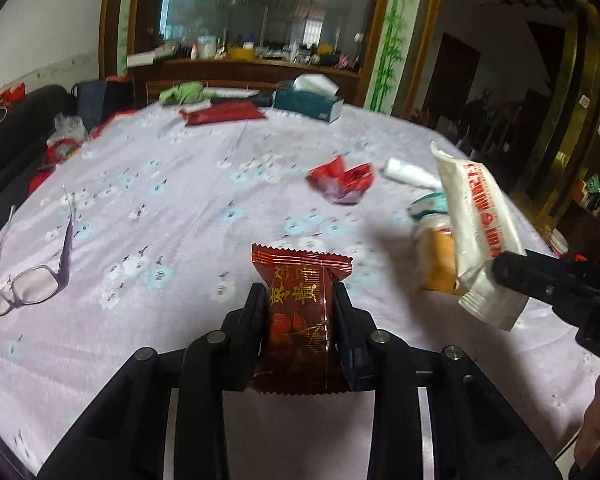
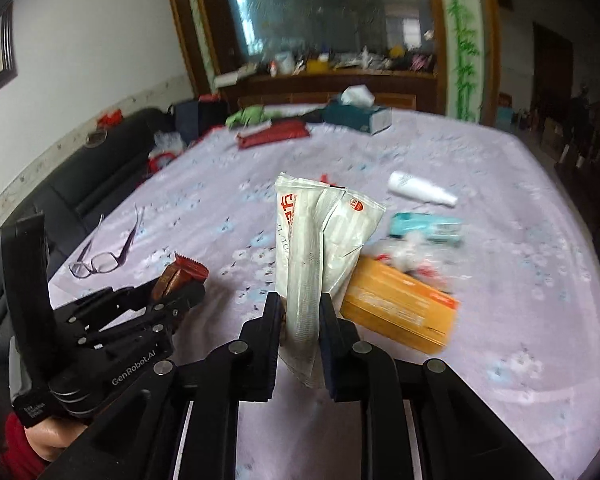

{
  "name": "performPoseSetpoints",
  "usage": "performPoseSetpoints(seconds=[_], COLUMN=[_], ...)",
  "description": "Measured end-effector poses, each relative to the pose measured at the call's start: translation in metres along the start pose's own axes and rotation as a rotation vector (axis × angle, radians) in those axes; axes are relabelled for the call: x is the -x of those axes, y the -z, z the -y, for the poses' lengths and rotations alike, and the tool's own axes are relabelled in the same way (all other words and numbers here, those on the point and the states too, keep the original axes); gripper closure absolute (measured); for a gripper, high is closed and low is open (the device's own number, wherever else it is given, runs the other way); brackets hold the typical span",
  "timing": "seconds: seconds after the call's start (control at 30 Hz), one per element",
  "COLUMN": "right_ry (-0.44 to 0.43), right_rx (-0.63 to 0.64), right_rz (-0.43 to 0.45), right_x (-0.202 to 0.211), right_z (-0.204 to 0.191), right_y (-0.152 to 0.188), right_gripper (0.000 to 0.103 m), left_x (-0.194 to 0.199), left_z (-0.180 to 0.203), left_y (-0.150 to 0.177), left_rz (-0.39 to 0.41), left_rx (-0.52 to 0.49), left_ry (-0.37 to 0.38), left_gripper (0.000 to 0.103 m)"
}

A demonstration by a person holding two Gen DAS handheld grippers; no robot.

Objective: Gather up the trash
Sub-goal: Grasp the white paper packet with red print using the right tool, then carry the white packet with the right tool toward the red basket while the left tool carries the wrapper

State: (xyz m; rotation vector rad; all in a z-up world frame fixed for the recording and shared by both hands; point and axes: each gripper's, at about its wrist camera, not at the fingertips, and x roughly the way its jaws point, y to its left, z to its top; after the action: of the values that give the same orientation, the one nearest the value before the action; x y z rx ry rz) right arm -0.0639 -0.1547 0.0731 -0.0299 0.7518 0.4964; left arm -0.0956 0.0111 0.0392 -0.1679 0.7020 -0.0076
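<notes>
Above table [image 1: 140, 208], left gripper [image 1: 298, 300] clamps red wrapper [image 1: 296, 320].

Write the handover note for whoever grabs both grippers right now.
Left gripper: shut on the dark red snack wrapper, held above the table.
Right gripper: shut on the white wrapper, also lifted.
Done: two pieces picked up.
Left: no bin in view; drop both, then fetch the crumpled red wrapper. The glasses and orange box are probably not trash.
</notes>
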Motion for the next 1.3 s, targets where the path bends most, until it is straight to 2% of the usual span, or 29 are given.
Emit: performPoseSetpoints(seconds=[0.13, 0.33, 0.57, 0.87, 1.3], right_ry=[0.052, 0.115, 0.167, 0.225, 0.308], right_rx=[-0.048, -0.132, -0.181, -0.179, -0.110], right_rz=[0.059, 0.073, 0.089, 0.131, 0.189], right_x=[0.033, 0.063, 0.090, 0.117, 0.134], right_z=[0.020, 0.057, 0.079, 0.079, 0.064], right_y=[0.012, 0.035, 0.063, 0.074, 0.071], right_gripper=[0.084, 0.084, 0.084, 0.084, 0.084], left_x=[0.016, 0.026, 0.037, 0.056, 0.087], left_z=[0.031, 0.066, 0.098, 0.124, 0.131], left_y=[0.008, 0.016, 0.020, 0.028, 0.025], left_rz=[0.056, 0.067, 0.079, 0.094, 0.153], left_rx=[-0.053, -0.098, -0.156, -0.206, -0.217], left_ry=[-0.001, 0.044, 0.076, 0.096, 0.109], left_gripper=[0.072, 0.072, 0.072, 0.072, 0.072])
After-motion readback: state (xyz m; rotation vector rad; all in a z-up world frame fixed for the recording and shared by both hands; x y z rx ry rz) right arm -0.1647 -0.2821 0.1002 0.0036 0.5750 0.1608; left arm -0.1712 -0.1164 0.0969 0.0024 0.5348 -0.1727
